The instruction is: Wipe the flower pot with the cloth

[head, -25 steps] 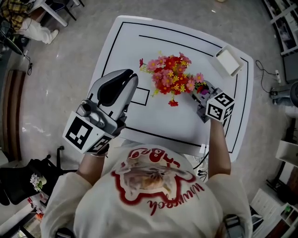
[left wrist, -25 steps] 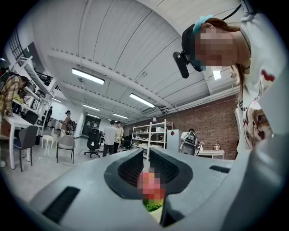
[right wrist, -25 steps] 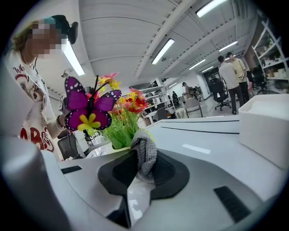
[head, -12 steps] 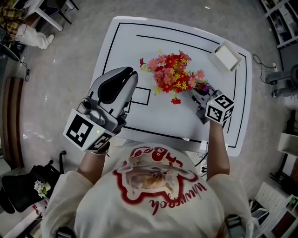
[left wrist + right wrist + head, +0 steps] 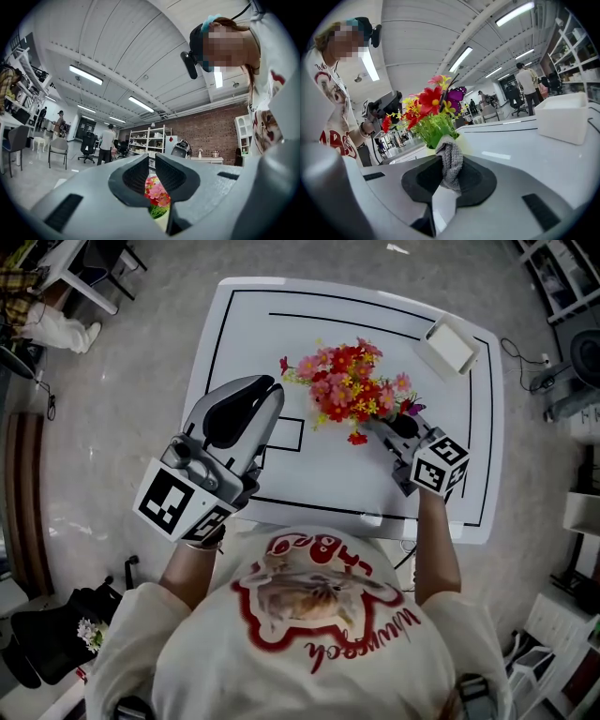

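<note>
A bunch of red, pink and yellow flowers (image 5: pixel 350 385) stands in the middle of the white table (image 5: pixel 244 324), and the blooms hide the pot in the head view. In the right gripper view, the pale yellow-green pot (image 5: pixel 429 151) peeks out behind a grey knitted cloth (image 5: pixel 449 149). My right gripper (image 5: pixel 450 162) is shut on that cloth and holds it against the pot's side, at the right of the flowers (image 5: pixel 429 108). At the table's front left my left gripper (image 5: pixel 263 388) hovers shut and empty. Through its jaws (image 5: pixel 152 161) I see the flowers (image 5: pixel 157 192) ahead.
A white rectangular box (image 5: pixel 451 345) sits at the table's back right corner, also seen as the white box (image 5: pixel 562 117) to the right of the pot. Black lines mark the tabletop. Chairs, shelves and standing people are far off in the room.
My right gripper has tilted slightly beside the pot with the cloth in it. The left gripper has stayed where it was.
</note>
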